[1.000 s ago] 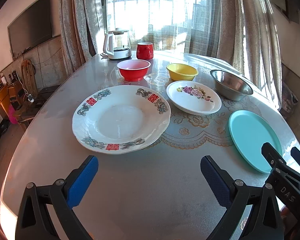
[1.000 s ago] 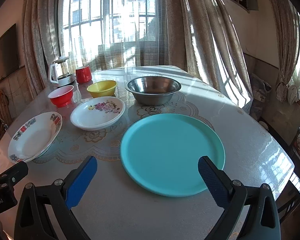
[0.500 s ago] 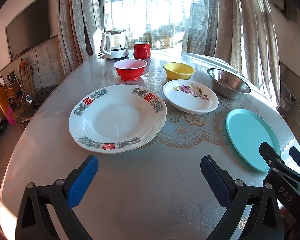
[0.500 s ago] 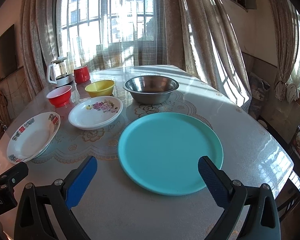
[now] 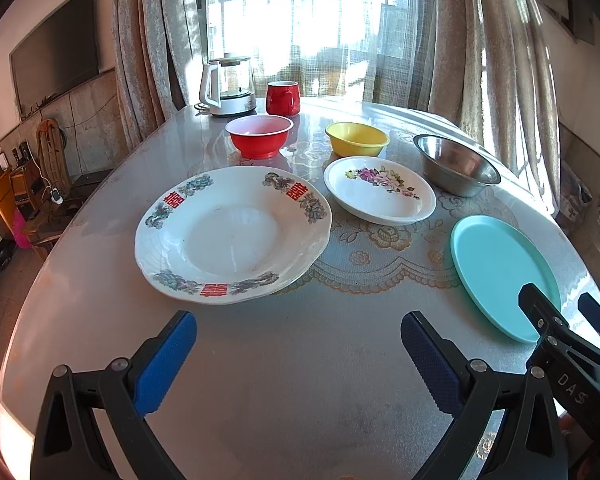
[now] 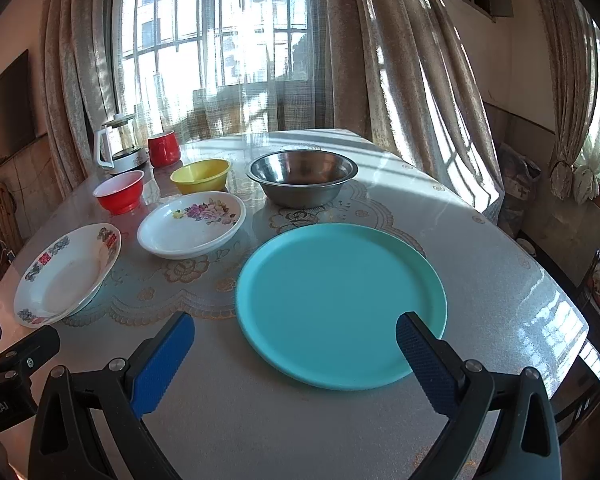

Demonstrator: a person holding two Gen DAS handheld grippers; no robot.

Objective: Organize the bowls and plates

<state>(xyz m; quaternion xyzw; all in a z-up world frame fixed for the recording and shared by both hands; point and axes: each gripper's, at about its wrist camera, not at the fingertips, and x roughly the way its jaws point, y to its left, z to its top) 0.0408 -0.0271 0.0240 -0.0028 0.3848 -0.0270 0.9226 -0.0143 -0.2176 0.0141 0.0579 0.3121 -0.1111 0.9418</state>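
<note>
Teal plate: was seen lying flat directly ahead of the right gripper, its near rim reaching between the spread blue fingertips; nothing was pinched.
Large patterned plate: was set just ahead of the left gripper, slightly to its left side; the jaws were held wide apart and empty, with bare tabletop between the pads and the plate's near rim.
Flowered plate: was placed beyond the patterned plate, ahead and to the right of the left gripper, close beside that plate but apart from it.
Steel bowl: was stood straight beyond the teal plate, well apart from it.
Yellow bowl: was found just behind the flowered plate, left of the steel bowl.
Red bowl: was stood behind the patterned plate, a gap left to the yellow bowl.
Open room: a free strip of table was left between the teal plate and the two white plates.
Far items: a red mug and a glass kettle were kept at the far edge, behind the bowls.
Surface: a glossy round table was covered at its middle by a lace-patterned mat.
Room: curtained windows were seen behind the table, and a dark screen on the wall to the left.
</note>
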